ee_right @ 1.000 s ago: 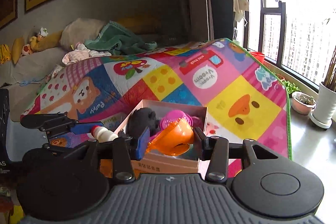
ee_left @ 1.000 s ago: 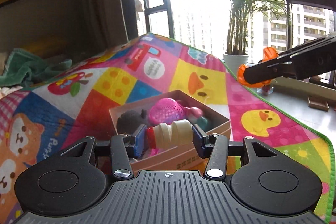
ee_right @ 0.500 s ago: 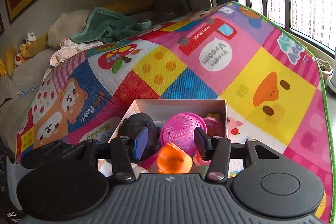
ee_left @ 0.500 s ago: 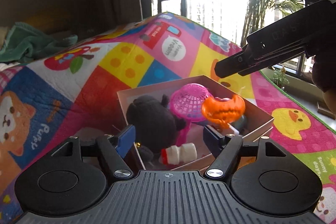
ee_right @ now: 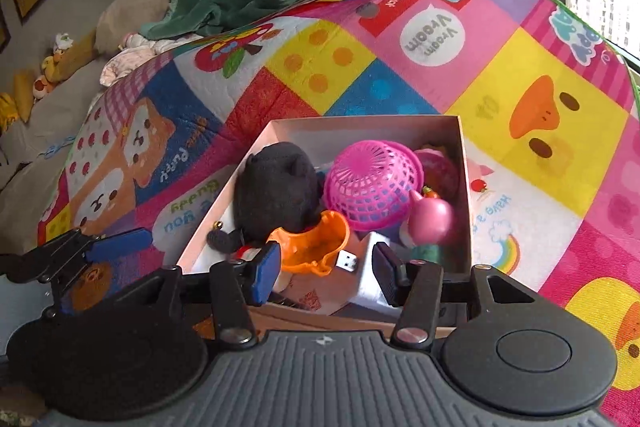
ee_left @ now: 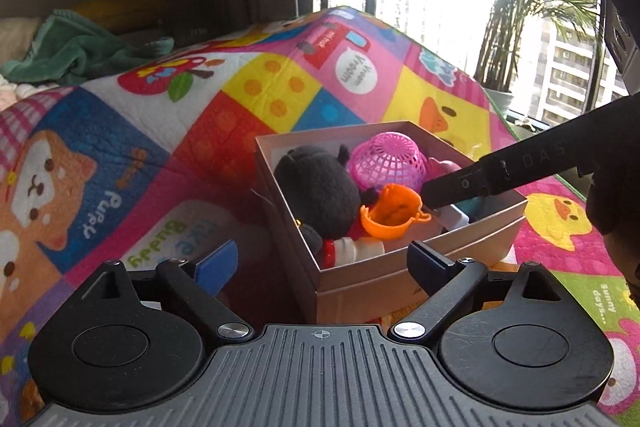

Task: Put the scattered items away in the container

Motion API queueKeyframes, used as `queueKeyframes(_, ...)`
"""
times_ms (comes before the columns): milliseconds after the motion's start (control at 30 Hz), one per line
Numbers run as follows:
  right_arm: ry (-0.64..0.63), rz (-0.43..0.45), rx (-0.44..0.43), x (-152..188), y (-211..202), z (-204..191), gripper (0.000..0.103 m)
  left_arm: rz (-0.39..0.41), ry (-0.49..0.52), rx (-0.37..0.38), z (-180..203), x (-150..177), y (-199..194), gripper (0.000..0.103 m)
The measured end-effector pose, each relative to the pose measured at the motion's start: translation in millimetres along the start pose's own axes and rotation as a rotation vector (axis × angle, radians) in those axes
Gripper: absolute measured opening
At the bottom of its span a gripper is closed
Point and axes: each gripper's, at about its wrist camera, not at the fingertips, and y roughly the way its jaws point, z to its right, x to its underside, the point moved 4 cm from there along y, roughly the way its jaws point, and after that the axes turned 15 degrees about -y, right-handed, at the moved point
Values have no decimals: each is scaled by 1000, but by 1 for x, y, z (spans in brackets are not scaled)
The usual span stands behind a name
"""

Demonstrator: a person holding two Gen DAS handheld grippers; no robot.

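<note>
The orange cup [ee_right: 310, 245] is seen lying tipped in the box [ee_right: 463, 187], just ahead of the right tongs [ee_right: 324, 269], mouth turned up. Both the right and the left tongs [ee_left: 320, 265] are spread wide, with nothing held.

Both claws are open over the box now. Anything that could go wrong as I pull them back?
The right claw sits low among the toys; lifting carelessly could hook the orange cup or the USB adapter back out. The box is crowded, so the cup, resting on the black plush, may tip.
</note>
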Motion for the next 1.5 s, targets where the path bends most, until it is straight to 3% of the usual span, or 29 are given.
queueKeyframes(67,-48,36,13,8,-15,-12,60,-6,-35,9,-3,6,-8,103)
queueKeyframes(133,-99,79,61,21,-31,-25,86,-29,-73,13,-5,16,-14,103)
queueKeyframes(233,-171,121,124,45,-49,-41,103,-102,-88,5,-2,37,-15,103)
queueKeyframes(400,-141,86,218,85,-51,-43,103,-162,-119,-112,2,69,-16,103)
queueKeyframes(567,-44,23,281,116,-36,-25,103,-127,-131,-209,3,85,-21,103)
queueKeyframes(700,-6,-27,258,118,-25,-16,103,-101,-142,-233,4,81,-21,103)
queueKeyframes(833,-103,-87,290,108,-5,-14,103,-81,-116,-288,3,76,-8,103)
queueKeyframes(1033,-188,-43,240,99,10,-12,103,-85,-148,-302,0,75,-1,103)
queueKeyframes(1133,-111,-9,181,101,11,0,103,-85,-147,-303,1,75,-1,103)
queueKeyframes(1500,-124,-8,206,103,11,-2,103,-84,-144,-305,2,75,-1,103)
